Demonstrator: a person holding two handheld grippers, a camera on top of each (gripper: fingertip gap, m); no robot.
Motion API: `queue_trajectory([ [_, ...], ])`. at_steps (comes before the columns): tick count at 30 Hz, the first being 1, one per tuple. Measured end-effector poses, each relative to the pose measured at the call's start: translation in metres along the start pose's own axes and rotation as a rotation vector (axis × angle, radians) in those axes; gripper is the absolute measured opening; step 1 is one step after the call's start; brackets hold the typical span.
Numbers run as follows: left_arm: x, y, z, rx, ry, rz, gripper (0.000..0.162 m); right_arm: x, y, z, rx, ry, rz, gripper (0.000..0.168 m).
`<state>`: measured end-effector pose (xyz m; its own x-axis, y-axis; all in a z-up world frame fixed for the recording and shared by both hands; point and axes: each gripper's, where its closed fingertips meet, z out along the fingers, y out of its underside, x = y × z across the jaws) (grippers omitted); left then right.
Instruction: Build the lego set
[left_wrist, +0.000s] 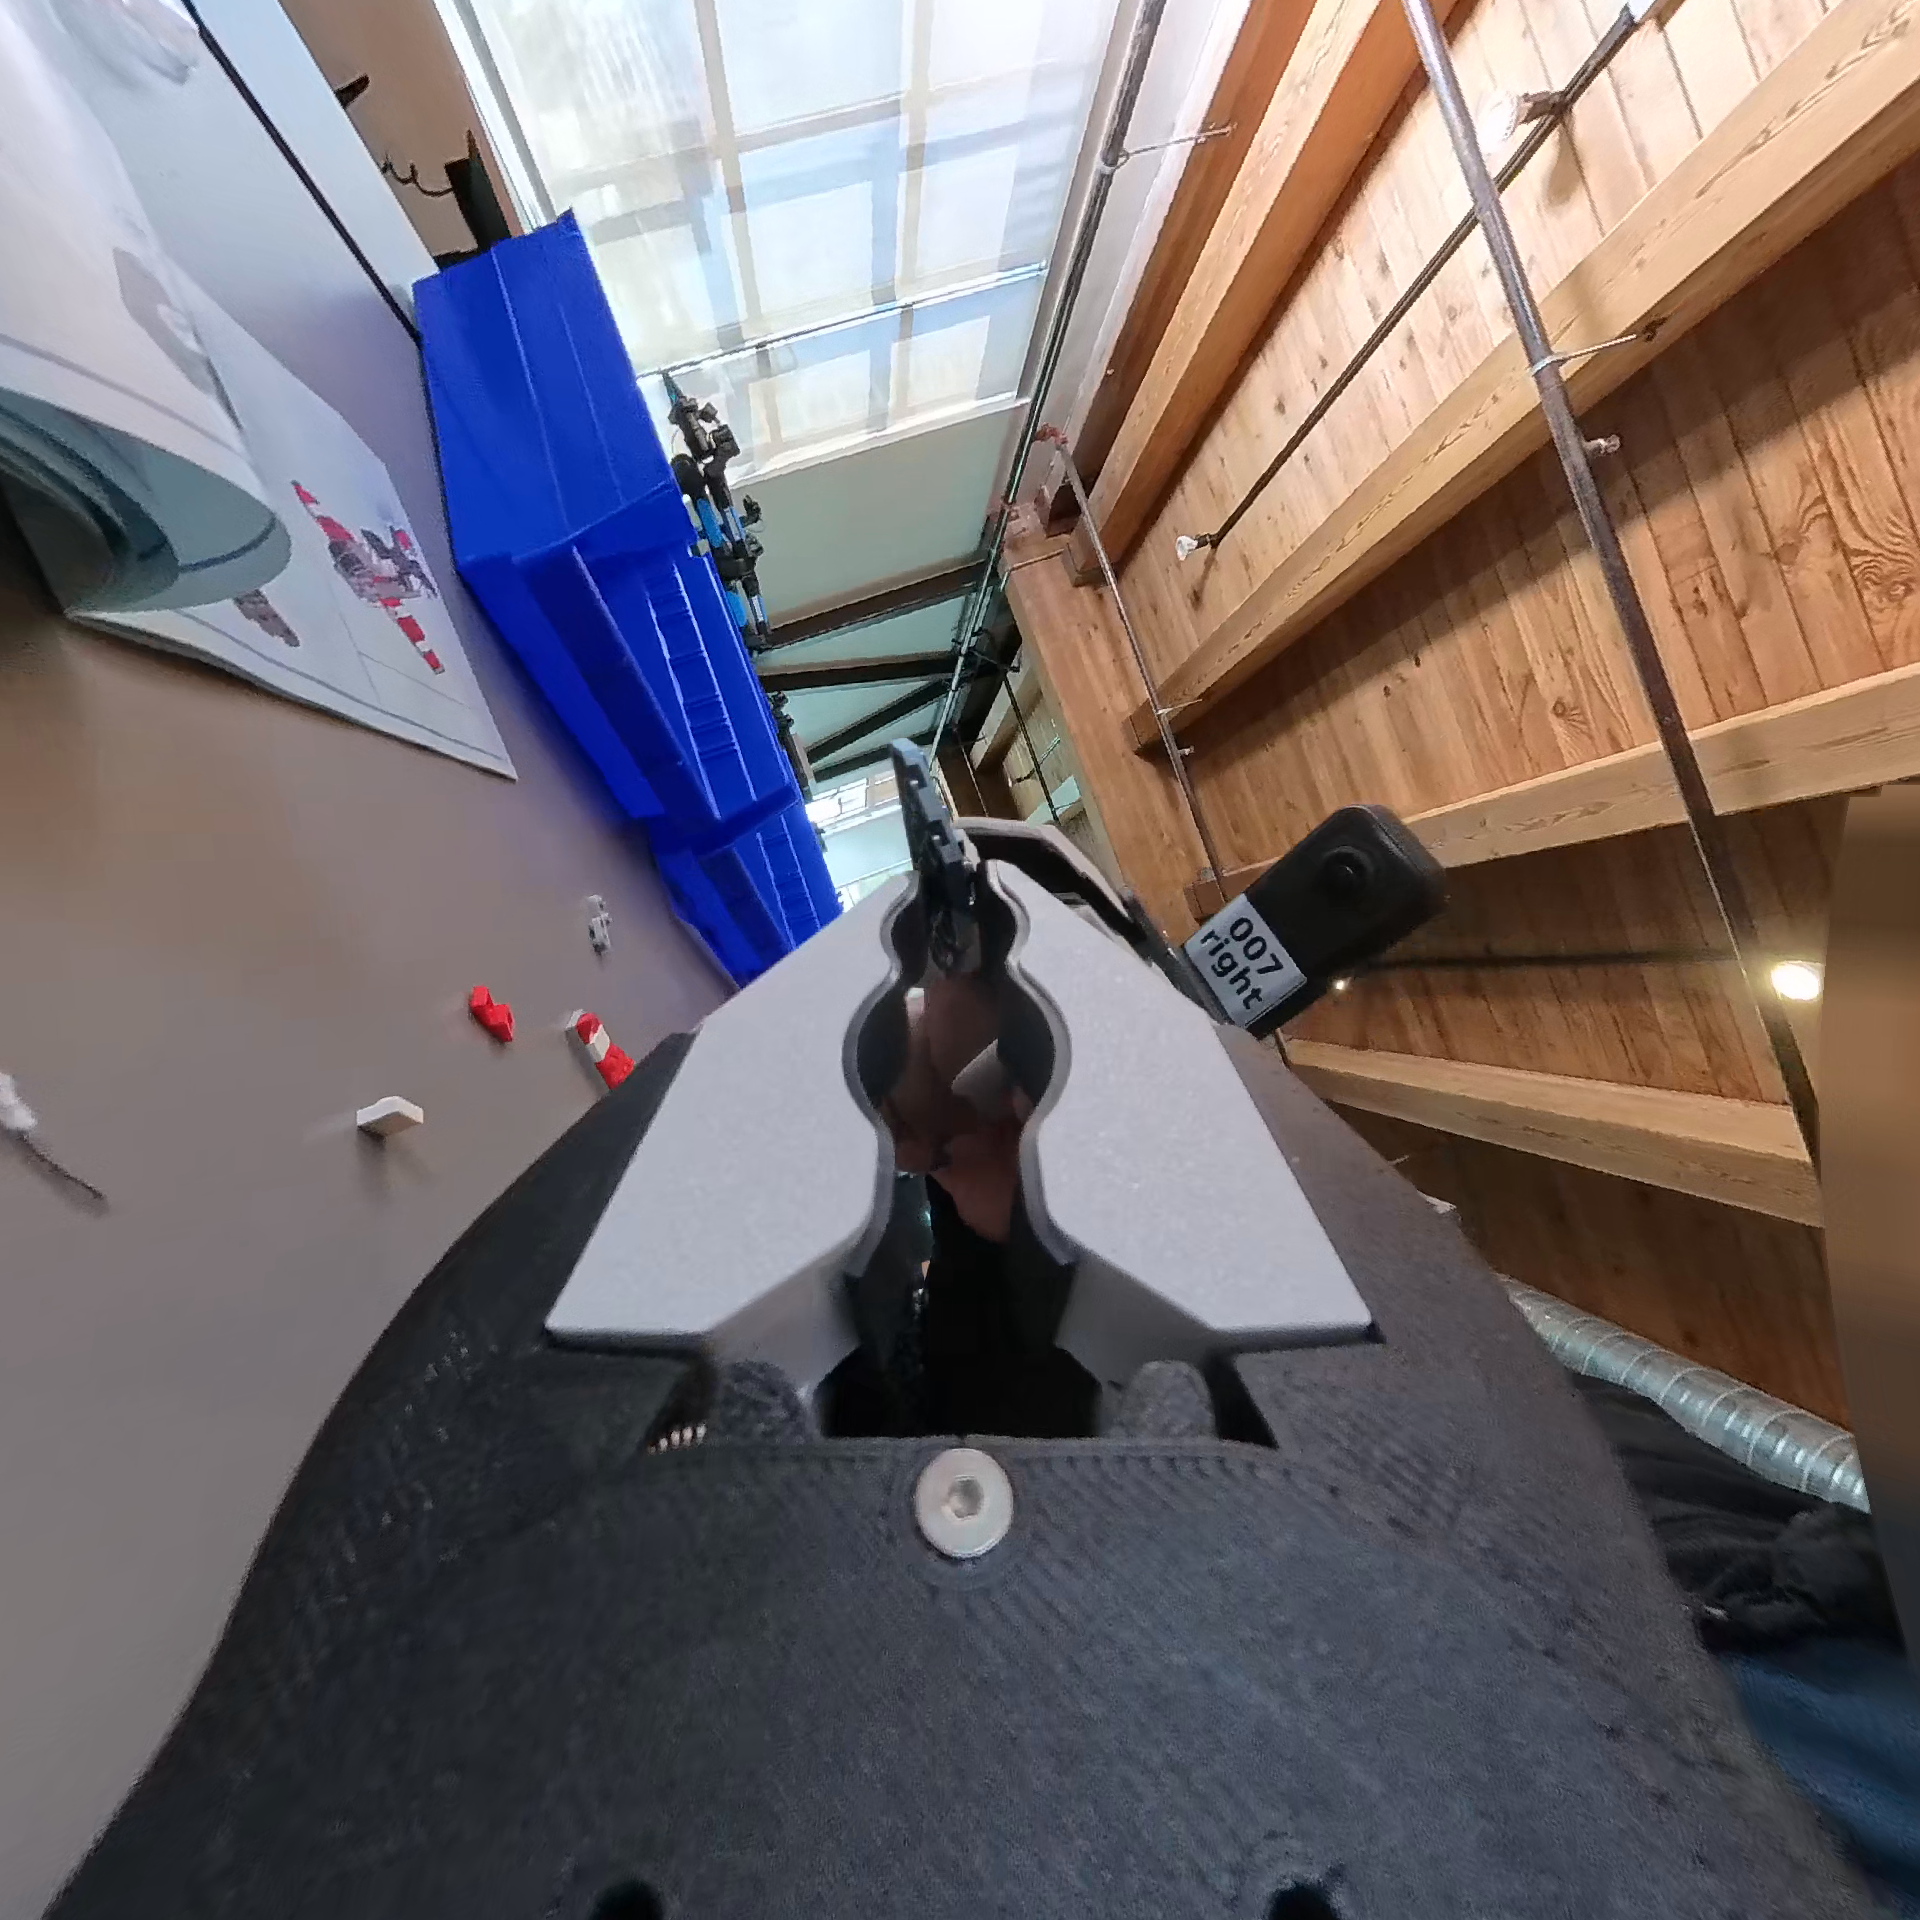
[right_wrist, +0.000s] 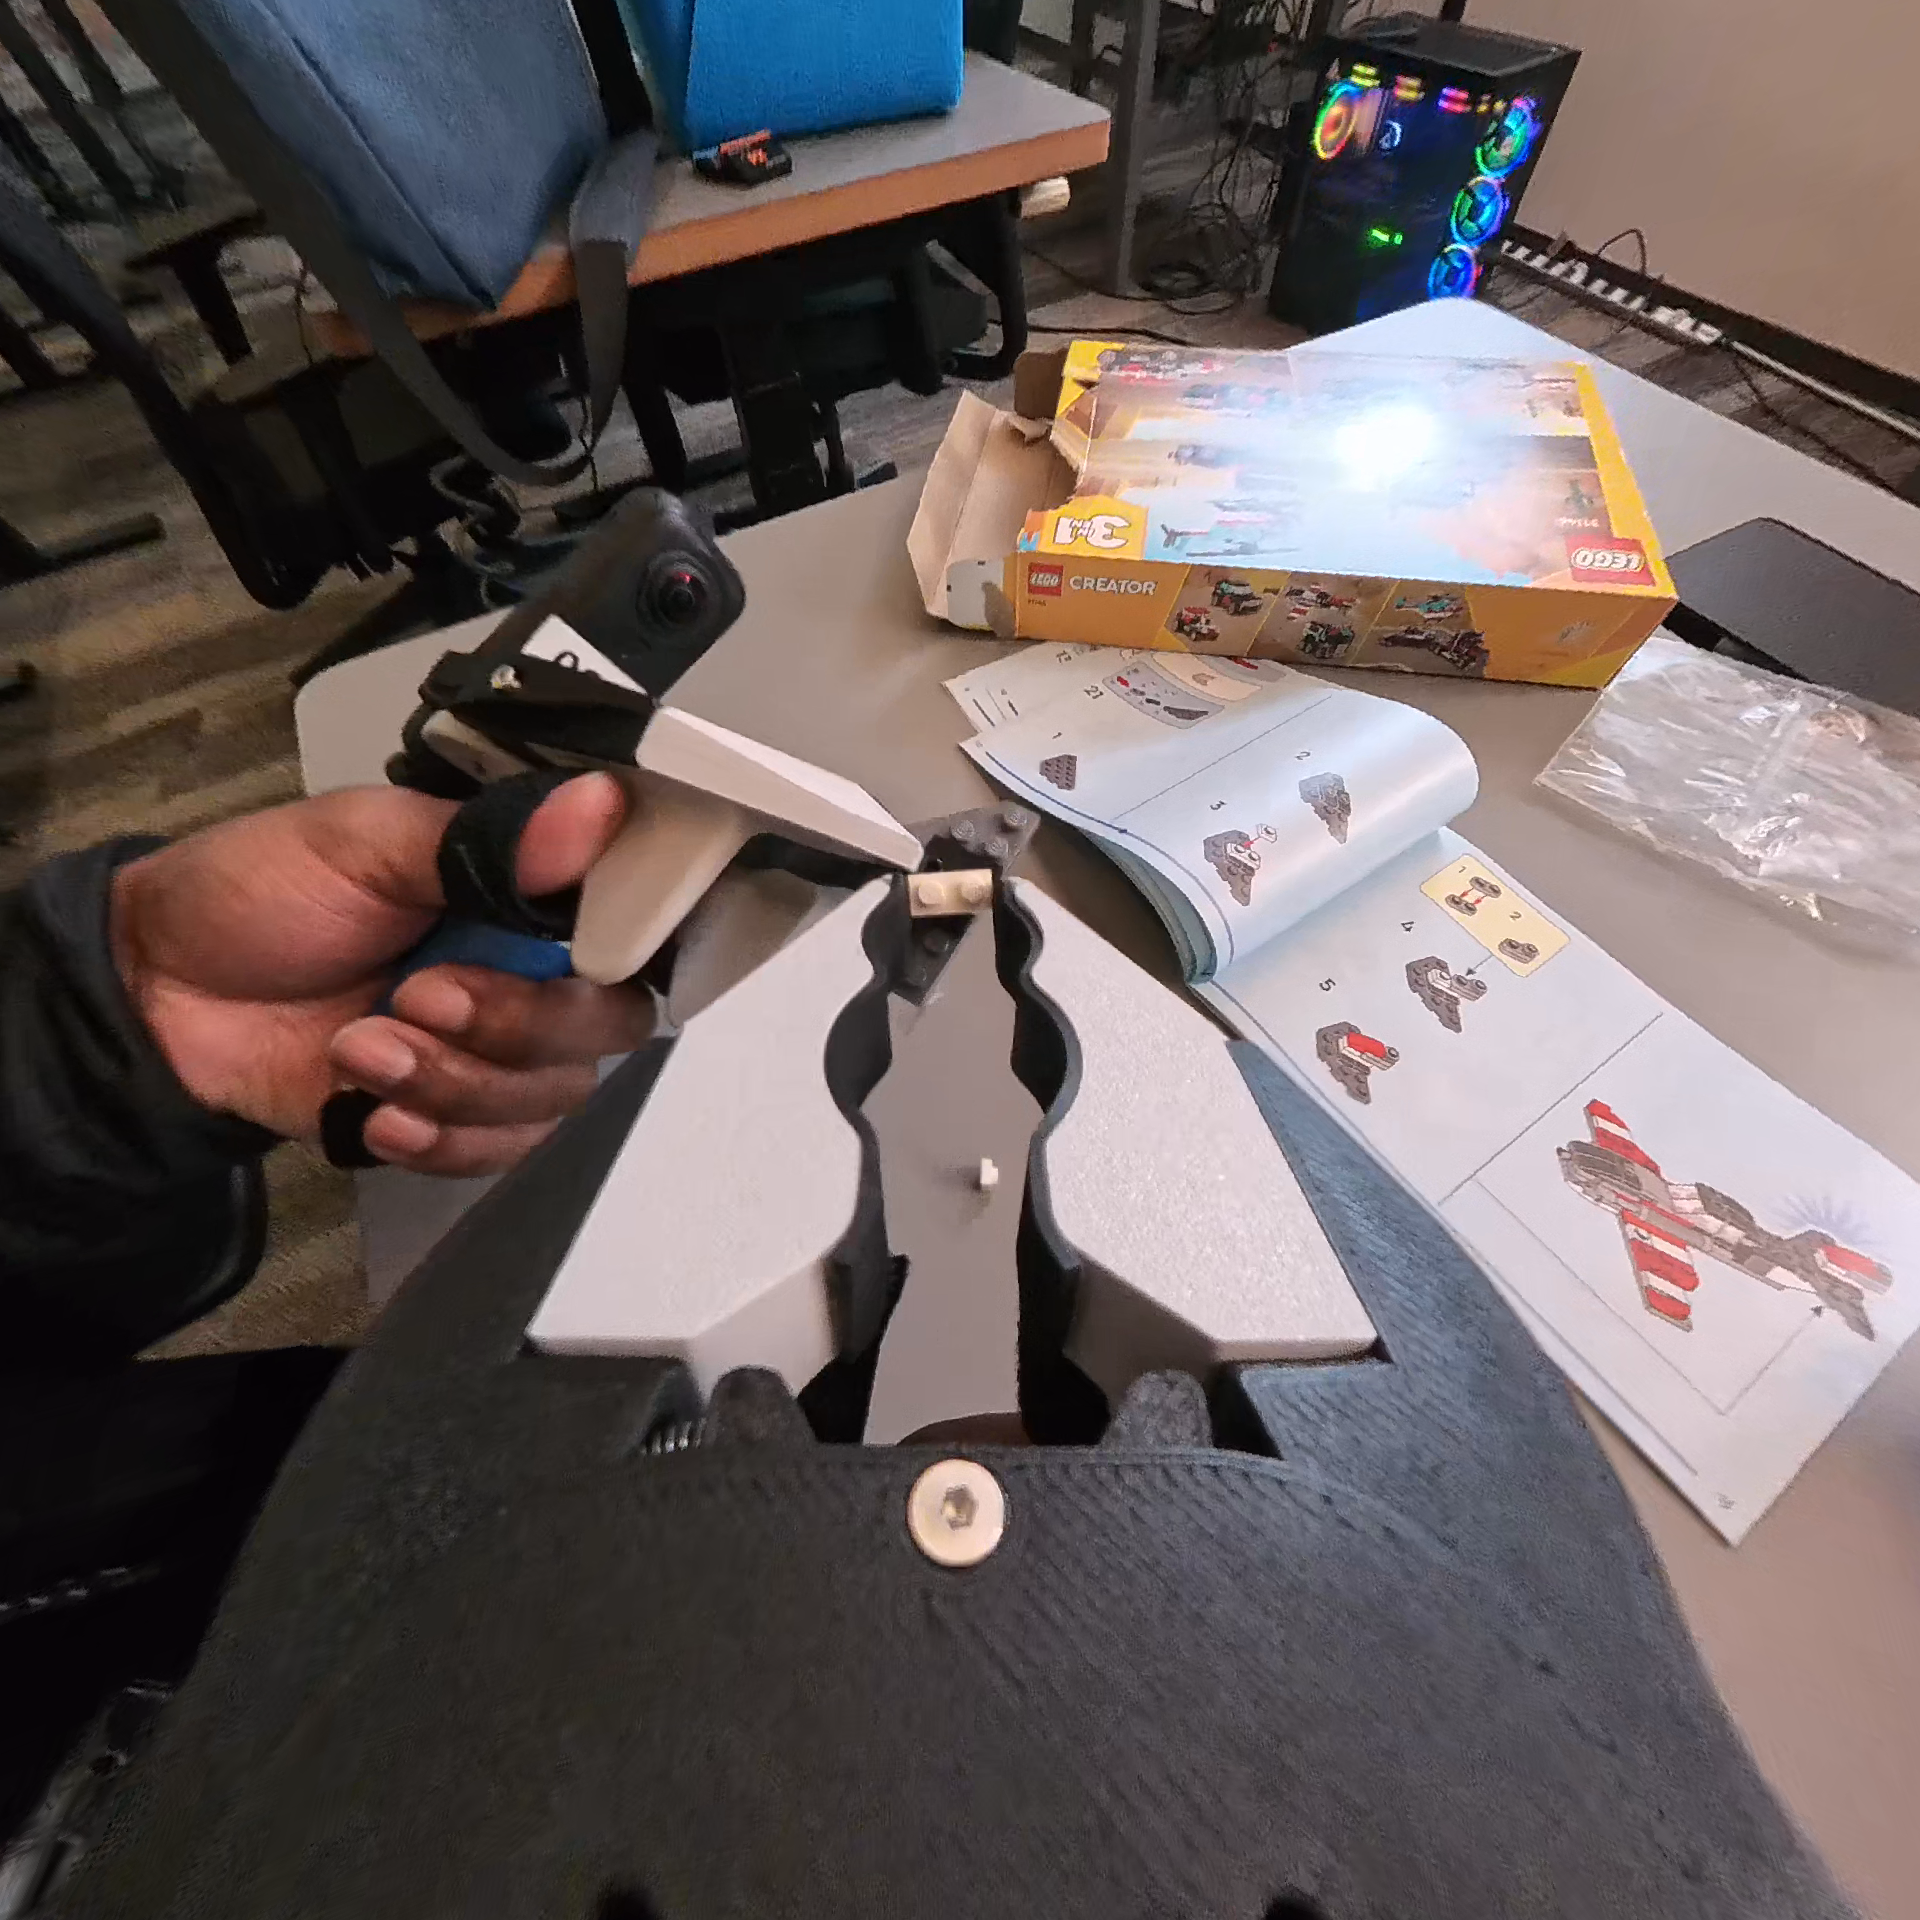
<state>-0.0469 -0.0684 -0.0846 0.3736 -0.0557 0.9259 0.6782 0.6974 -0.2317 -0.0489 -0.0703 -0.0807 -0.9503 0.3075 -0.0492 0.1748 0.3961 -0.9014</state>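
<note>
In the right wrist view, my right gripper (right_wrist: 948, 885) is shut on a small white two-stud plate (right_wrist: 945, 894). It holds the plate against a dark grey wedge plate (right_wrist: 985, 831). My left gripper (right_wrist: 910, 854), held by a hand (right_wrist: 343, 956), comes in from the left and is shut on that grey plate's edge. In the left wrist view, my left gripper (left_wrist: 940, 894) pinches the dark grey plate (left_wrist: 923, 805), which sticks out past the tips. The right gripper's camera (left_wrist: 1340, 904) shows just beyond it. The white plate is hidden in this view.
The open instruction booklet (right_wrist: 1351, 935), the yellow set box (right_wrist: 1340, 520) and a plastic bag (right_wrist: 1745, 779) lie on the grey table (right_wrist: 831, 644). Loose pieces lie on the table: a red one (left_wrist: 490, 1013), a red-and-white one (left_wrist: 603, 1044) and a white one (left_wrist: 390, 1117). Blue bins (left_wrist: 603, 540) stand behind them. Only a small space, under 4 cm, lies between the two pairs of fingers.
</note>
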Motion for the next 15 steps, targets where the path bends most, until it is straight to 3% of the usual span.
queue_trajectory([
  [15, 0.018, -0.001, 0.008, 0.006, 0.024, 0.134, 0.010, 0.003, -0.015, -0.010, 0.123, -0.051, 0.245, 0.016],
])
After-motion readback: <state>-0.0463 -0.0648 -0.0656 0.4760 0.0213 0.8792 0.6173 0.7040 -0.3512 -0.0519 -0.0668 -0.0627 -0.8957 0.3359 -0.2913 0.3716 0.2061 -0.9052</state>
